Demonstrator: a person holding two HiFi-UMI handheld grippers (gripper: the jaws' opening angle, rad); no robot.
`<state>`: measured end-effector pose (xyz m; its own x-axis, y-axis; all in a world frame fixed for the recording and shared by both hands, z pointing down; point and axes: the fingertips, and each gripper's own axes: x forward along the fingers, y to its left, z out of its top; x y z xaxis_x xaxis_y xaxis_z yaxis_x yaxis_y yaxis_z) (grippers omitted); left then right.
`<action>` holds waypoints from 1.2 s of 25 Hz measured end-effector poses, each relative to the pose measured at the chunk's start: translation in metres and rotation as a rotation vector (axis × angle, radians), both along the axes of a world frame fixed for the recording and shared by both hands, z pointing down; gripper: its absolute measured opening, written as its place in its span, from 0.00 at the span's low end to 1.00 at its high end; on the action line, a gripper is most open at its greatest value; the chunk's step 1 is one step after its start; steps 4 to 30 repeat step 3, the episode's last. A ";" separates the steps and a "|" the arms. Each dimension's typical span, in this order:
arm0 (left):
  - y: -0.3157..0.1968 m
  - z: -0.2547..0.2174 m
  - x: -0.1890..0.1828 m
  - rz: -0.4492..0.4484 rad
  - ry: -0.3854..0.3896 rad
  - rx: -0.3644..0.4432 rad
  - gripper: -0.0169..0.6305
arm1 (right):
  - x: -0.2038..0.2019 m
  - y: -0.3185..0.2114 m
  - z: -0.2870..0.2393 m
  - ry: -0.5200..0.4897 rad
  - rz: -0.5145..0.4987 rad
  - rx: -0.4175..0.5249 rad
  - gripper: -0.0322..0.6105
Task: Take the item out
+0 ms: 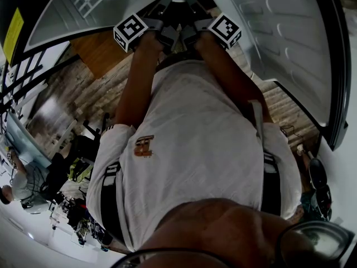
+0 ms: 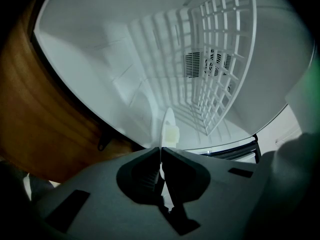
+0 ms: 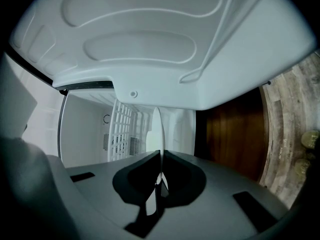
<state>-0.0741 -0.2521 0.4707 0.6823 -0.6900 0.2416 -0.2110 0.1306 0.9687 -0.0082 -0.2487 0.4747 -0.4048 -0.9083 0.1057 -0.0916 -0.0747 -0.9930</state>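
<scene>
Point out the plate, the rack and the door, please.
plate (image 3: 157, 129): right gripper view, its thin rim seen edge-on.
rack (image 2: 216, 54): left gripper view, middle of its white grid.
door (image 3: 140, 46): right gripper view, its moulded inner panel.

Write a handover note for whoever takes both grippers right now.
Left gripper: shut on the rim of the white plate.
Right gripper: shut on the same plate, beside the left one.
Plate: held at the open fridge, with the wire rack behind it.
Done: both grips taken.
Left: draw the plate clear of the fridge. Whether it is already fully out is unclear.
</scene>
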 end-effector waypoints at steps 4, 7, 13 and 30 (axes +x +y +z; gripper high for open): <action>0.000 -0.001 0.000 -0.001 0.003 -0.001 0.07 | -0.001 0.000 -0.001 -0.002 -0.001 -0.003 0.11; 0.000 -0.001 0.000 -0.001 0.003 -0.001 0.07 | -0.001 0.000 -0.001 -0.002 -0.001 -0.003 0.11; 0.000 -0.001 0.000 -0.001 0.003 -0.001 0.07 | -0.001 0.000 -0.001 -0.002 -0.001 -0.003 0.11; 0.000 -0.001 0.000 -0.001 0.003 -0.001 0.07 | -0.001 0.000 -0.001 -0.002 -0.001 -0.003 0.11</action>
